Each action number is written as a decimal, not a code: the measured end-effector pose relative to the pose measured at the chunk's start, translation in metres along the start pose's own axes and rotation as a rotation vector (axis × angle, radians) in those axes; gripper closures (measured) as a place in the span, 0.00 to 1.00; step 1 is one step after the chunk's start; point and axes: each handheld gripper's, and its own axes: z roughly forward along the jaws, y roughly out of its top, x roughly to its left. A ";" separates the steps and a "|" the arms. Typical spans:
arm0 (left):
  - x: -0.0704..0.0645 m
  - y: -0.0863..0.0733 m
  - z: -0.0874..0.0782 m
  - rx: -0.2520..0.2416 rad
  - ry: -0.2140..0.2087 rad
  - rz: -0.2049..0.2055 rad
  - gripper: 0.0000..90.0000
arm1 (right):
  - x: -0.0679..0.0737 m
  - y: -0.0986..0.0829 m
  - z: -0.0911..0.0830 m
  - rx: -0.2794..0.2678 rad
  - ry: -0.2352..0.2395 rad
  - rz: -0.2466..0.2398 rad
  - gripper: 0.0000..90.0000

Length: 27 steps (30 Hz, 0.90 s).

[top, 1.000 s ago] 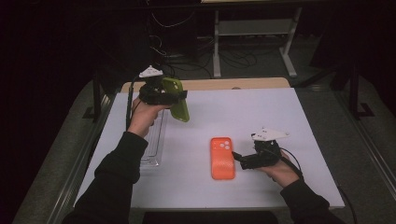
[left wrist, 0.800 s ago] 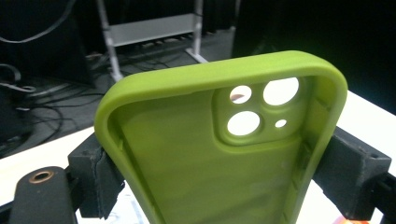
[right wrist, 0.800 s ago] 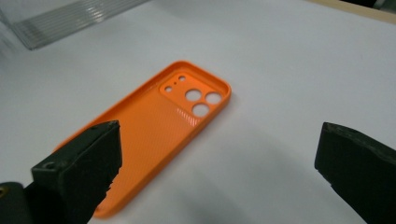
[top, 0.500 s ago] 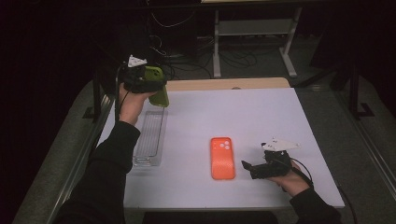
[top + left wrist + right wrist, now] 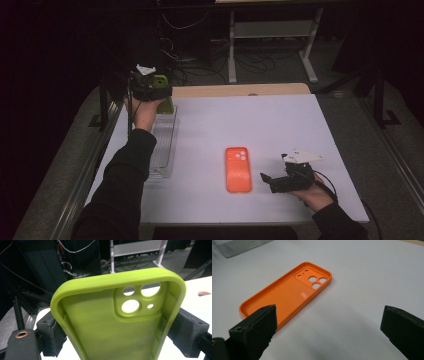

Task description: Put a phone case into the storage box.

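Green ribbed-rim phone case (image 5: 110, 325) clamped; orange case (image 5: 287, 295) dimpled.

Bare white table (image 5: 280, 125) around orange case (image 5: 238, 169); clear tray (image 5: 162, 150) at left edge.

Light is falling from above onto the white table (image 5: 280, 125), leaving it bright while the surrounding room is sinking into near-black. In the left gripper view the green phone case (image 5: 120, 322) is glowing evenly, its camera holes blowing out to white (the background is staying soft). The orange phone case (image 5: 287, 295) is showing a small pinkish glare spot, and the nearby black jaws are blurring slightly.
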 end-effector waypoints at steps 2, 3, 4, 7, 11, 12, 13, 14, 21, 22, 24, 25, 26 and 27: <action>0.000 -0.006 0.005 0.012 0.009 -0.002 0.15 | 0.001 0.000 0.000 0.000 0.003 -0.005 0.00; 0.000 -0.009 0.007 0.012 0.014 -0.004 0.15 | 0.001 0.000 0.000 -0.004 0.004 -0.012 0.00; 0.000 -0.011 0.010 0.009 0.019 0.001 0.15 | 0.001 0.000 0.000 -0.004 0.004 -0.012 0.00; -0.001 -0.020 0.017 0.025 0.038 -0.014 0.15 | 0.001 0.001 0.000 -0.003 0.005 -0.012 0.00; 0.001 -0.026 0.021 0.054 0.047 -0.006 0.15 | 0.001 0.001 0.000 -0.005 0.006 -0.011 0.00; 0.002 -0.028 0.022 0.052 0.049 -0.012 0.15 | 0.001 0.001 -0.001 -0.006 0.006 -0.009 0.00; 0.002 -0.029 0.023 0.051 0.049 -0.010 0.15 | 0.001 0.001 -0.001 -0.007 0.007 -0.008 0.00; 0.002 -0.030 0.024 0.052 0.051 -0.012 0.14 | 0.001 0.001 -0.001 -0.007 0.006 -0.008 0.00; 0.001 -0.036 0.029 0.068 0.068 -0.005 0.14 | 0.001 0.001 0.000 -0.004 0.003 -0.015 0.00; 0.001 -0.036 0.030 0.065 0.068 -0.005 0.14 | 0.001 0.001 0.000 -0.005 0.003 -0.015 0.00; 0.001 -0.037 0.031 0.057 0.066 -0.018 0.14 | 0.001 0.001 0.000 -0.007 0.005 -0.010 0.00; 0.001 -0.037 0.032 0.052 0.068 -0.023 0.14 | 0.001 0.001 0.000 -0.007 0.006 -0.009 0.00; 0.000 -0.037 0.032 0.054 0.071 -0.022 0.14 | 0.001 0.001 0.000 -0.007 0.006 -0.010 0.00; -0.001 -0.037 0.033 0.050 0.072 -0.025 0.14 | 0.001 0.001 0.000 -0.006 0.006 -0.011 0.00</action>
